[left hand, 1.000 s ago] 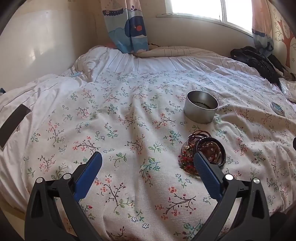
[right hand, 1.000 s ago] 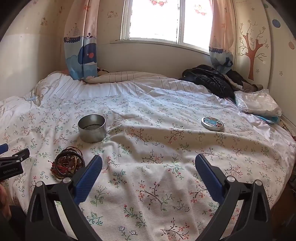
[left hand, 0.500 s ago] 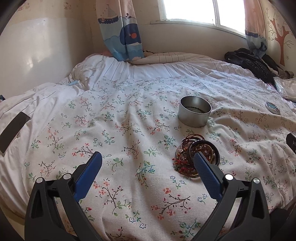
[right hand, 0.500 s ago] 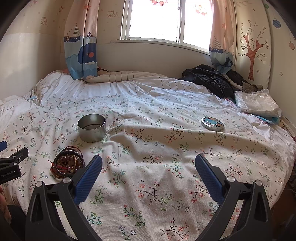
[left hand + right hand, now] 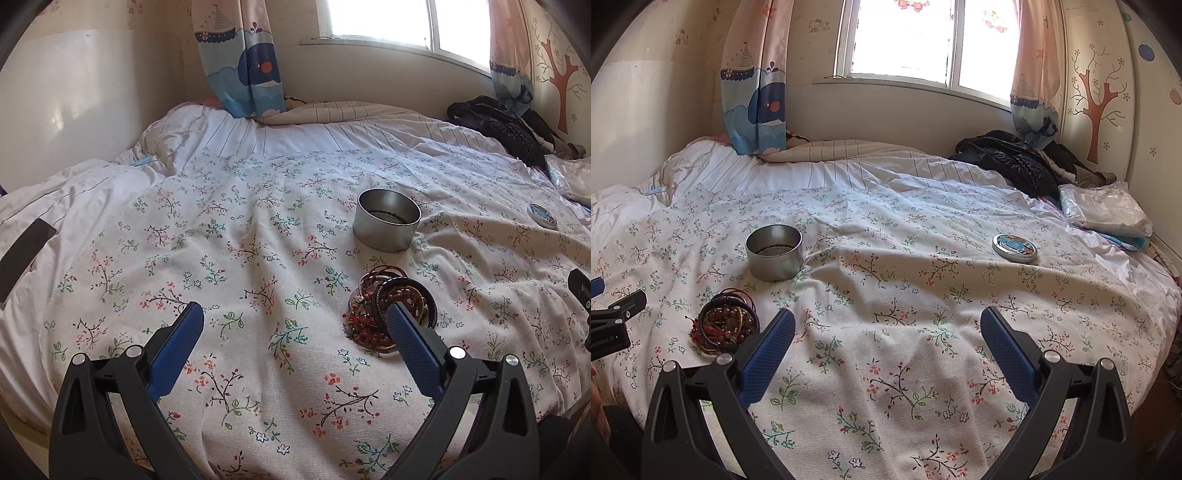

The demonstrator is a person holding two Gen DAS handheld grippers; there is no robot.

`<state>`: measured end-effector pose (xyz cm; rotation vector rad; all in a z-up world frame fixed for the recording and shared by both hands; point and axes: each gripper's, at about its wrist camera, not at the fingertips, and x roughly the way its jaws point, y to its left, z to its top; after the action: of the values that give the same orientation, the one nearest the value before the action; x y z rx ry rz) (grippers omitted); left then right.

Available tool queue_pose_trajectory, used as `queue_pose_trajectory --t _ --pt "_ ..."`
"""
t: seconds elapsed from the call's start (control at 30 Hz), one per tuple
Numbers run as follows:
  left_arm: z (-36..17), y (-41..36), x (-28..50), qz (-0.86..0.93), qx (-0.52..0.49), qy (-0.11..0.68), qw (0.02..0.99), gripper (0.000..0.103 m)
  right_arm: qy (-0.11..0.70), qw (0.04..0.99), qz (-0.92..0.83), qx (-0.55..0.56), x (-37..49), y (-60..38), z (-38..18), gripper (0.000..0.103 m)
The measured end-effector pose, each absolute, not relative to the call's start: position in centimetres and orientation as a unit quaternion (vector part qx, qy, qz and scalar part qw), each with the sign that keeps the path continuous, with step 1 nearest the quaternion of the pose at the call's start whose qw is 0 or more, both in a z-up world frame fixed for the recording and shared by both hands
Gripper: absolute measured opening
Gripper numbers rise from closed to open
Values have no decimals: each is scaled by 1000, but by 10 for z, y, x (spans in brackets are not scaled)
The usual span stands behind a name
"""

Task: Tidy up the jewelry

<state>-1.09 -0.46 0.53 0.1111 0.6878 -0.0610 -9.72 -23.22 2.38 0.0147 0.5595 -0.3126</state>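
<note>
**Bracelet pile on the bedspread, both claws spread and empty**

Landmark: round metal tin, upright and lidless on the floral bedspread.

Just in front of the tin, toward the cameras: tangled pile of bracelets, brown beads, dark bands and red strands, lying flat on the cloth, near the tin but not touching it. Something dark and thin lying inside the tin at the bottom; too small to tell what.

Left gripper hovering above the bedspread, well on the camera side of the tin, jaws spread wide, nothing between them. Pile sitting at the tip of its right-hand blue finger, partly hidden behind that finger, off to the side of the gap rather than inside it.

Right gripper likewise released, jaws wide, only bare cloth in the gap. In this view the tin up and to the left, the bracelets below it, just left of the left-hand blue finger and outside the gap.

Well to the right of the tin: flat round lid with a colourful top, resting on the bedspread. Farther right and back from the tin: black jacket heaped by the wall.
</note>
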Motion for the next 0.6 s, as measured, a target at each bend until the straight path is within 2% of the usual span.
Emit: queue_pose_trajectory --t 0.6 --pt "4 -7 -12 -30 59 340 938 95 281 947 -155 2 -92 -229 26 96"
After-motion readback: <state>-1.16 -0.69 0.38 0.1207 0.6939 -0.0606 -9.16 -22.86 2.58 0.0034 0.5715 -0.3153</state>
